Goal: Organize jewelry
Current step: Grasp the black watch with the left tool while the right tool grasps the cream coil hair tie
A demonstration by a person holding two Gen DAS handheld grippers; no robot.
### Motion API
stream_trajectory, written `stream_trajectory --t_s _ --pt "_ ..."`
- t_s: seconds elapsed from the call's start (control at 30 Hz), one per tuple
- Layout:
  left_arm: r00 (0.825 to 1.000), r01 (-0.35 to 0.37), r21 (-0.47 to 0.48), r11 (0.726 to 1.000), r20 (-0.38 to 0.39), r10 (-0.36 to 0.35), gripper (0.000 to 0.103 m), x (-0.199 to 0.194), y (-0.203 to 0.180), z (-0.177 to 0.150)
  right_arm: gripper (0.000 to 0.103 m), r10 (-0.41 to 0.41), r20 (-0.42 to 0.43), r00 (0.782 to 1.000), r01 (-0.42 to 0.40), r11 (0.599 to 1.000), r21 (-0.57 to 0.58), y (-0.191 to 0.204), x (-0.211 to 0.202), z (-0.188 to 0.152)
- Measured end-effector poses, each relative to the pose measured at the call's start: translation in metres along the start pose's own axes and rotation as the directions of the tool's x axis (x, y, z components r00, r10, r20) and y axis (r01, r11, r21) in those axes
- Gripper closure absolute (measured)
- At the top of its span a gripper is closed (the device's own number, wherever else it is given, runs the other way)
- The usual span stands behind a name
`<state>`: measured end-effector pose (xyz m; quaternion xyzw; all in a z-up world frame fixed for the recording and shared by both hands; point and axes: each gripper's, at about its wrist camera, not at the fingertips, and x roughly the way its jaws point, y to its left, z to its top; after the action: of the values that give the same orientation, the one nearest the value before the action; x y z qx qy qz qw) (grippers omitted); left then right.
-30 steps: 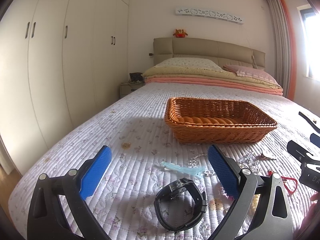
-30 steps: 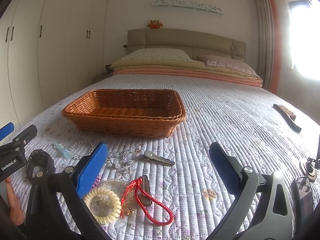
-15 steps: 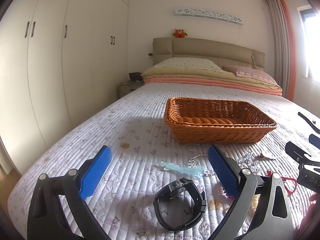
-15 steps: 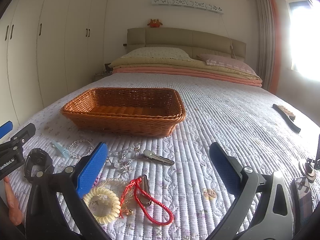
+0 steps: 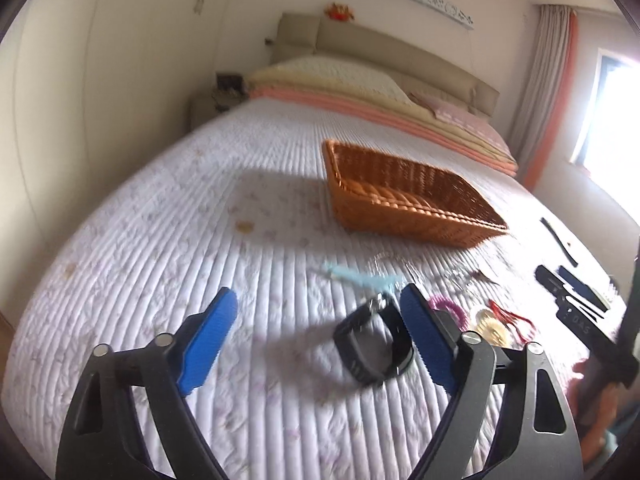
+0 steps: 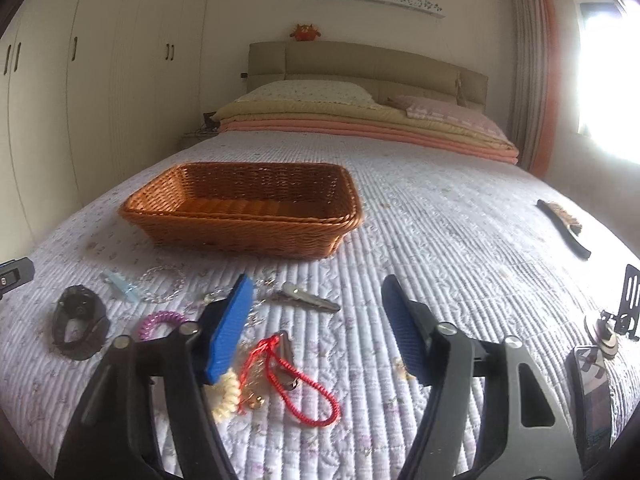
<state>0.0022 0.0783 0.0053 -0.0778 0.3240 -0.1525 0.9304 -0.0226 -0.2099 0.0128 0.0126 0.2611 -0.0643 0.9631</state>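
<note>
While both grippers hover over the quilt, findings run as follows.
Bed (image 6: 440, 240): fills mid-frame.
Basket (image 6: 244, 208): centre-left, right view; holds nothing visible.
Left gripper (image 5: 316, 336): jaws closing, gripping nothing; watch (image 5: 374, 350) beside right pad.
Right gripper (image 6: 316, 328): jaws closing, nothing clamped.
Red cord (image 6: 304, 384): lower centre.
Purple coil (image 6: 160, 320): lower left.
</note>
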Motion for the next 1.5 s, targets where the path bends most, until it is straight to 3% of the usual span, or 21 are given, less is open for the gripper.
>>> stream_trajectory --t_s 0.07,0.2,0.4,0.7,0.9,0.97,1.03,1.1,1.37,1.5 --pt "0.998 0.030 -0.012 0.999 -0.046 -0.030 0.028 -0.002 0.006 0.002 0.056 0.039 -0.030 0.999 -0.039 0.999 0.007 -0.001 -0.008 -0.005" --pt "0.985 0.060 -0.024 0.998 -0.158 -0.063 0.049 0.012 0.005 0.001 0.072 0.129 -0.136 0.982 -0.129 0.992 0.012 0.001 -0.020 -0.024" --pt "0.978 0.052 -0.002 0.999 -0.201 -0.051 0.068 0.033 -0.012 -0.010 0.082 0.230 -0.267 0.936 -0.224 0.973 0.051 0.018 -0.011 -0.043" --pt "0.967 0.061 -0.015 0.998 -0.249 -0.063 0.069 0.057 -0.015 -0.011 0.082 0.208 -0.365 0.908 -0.199 0.978 0.063 0.024 0.022 -0.038" --pt "0.964 0.051 -0.022 0.998 -0.259 -0.055 0.069 0.067 -0.018 -0.014 0.082 0.138 -0.374 0.917 -0.133 0.990 0.040 0.028 0.034 -0.035" --pt "0.961 0.046 -0.023 0.999 -0.270 -0.051 0.070 0.074 -0.018 -0.015 0.090 0.123 -0.363 0.924 -0.126 0.992 0.015 0.032 0.032 -0.035" --pt "0.964 0.017 -0.003 1.000 -0.265 -0.017 0.082 0.074 -0.018 -0.018 0.092 0.115 -0.342 0.933 -0.132 0.991 -0.028 0.038 0.024 -0.035" --pt "0.967 0.020 0.000 1.000 -0.254 -0.019 0.083 0.071 -0.017 -0.020 0.093 0.126 -0.332 0.935 -0.156 0.986 -0.064 0.042 0.016 -0.038" --pt "0.972 0.016 0.000 1.000 -0.233 -0.015 0.084 0.057 -0.015 -0.029 0.093 0.193 -0.394 0.899 -0.229 0.972 -0.046 0.041 0.019 -0.047" --pt "0.975 0.030 -0.011 0.999 -0.219 -0.032 0.085 0.051 -0.013 -0.031 0.093 0.214 -0.363 0.907 -0.245 0.969 -0.042 0.041 0.011 -0.043"
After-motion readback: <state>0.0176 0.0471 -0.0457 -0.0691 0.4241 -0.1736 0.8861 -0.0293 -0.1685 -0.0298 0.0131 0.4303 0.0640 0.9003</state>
